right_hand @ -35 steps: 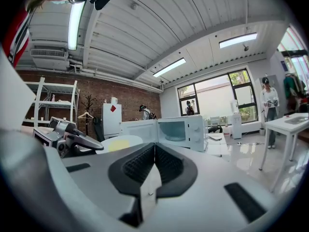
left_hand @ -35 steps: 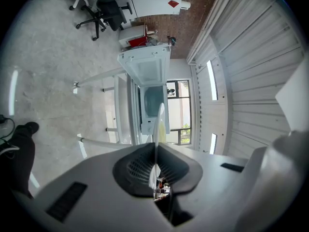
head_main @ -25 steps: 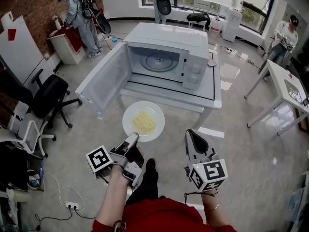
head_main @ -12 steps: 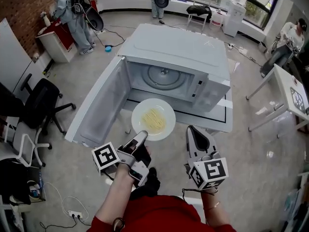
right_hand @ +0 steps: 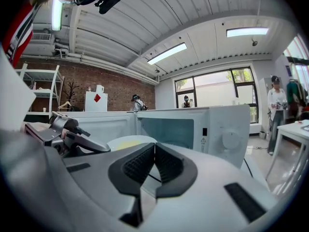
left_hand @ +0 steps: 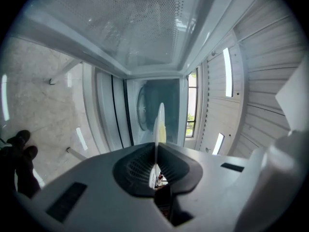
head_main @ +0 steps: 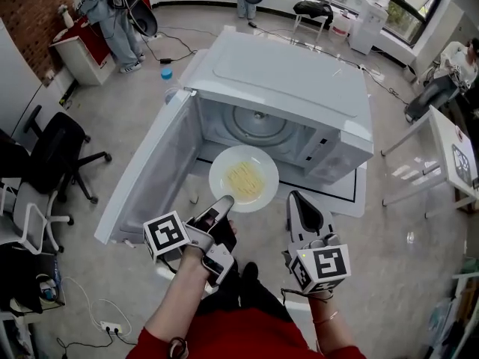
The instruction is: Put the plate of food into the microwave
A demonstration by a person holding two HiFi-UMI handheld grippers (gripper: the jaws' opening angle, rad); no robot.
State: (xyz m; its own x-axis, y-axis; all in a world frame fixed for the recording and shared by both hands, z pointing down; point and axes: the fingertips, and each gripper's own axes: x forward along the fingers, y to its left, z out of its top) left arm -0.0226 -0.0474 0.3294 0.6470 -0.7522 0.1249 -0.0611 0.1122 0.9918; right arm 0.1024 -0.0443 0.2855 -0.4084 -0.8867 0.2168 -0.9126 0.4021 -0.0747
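In the head view, the white microwave filled the upper middle of the frame on a white table, its door swung wide toward the left edge and the glass turntable visible inside the cavity. The plate of food, white with a pale yellow heap on it, sat level at the centre of the frame, right at the mouth of the cavity. The left gripper reached up from the lower middle and met the plate's near rim, while the right gripper stood just beside it to the right, apart from the plate. An office chair stood at the left edge and a person in the upper left corner. In the left gripper view, the plate showed edge-on as a thin upright line at the centre, and the dark ribbed fingers were pinched narrow on its rim, with the microwave's cavity straight ahead. In the right gripper view, the fingers were pressed together at their tips with nothing between them; beyond them the microwave stood in the middle right, the plate lay at centre left, and the left gripper showed at the left edge.
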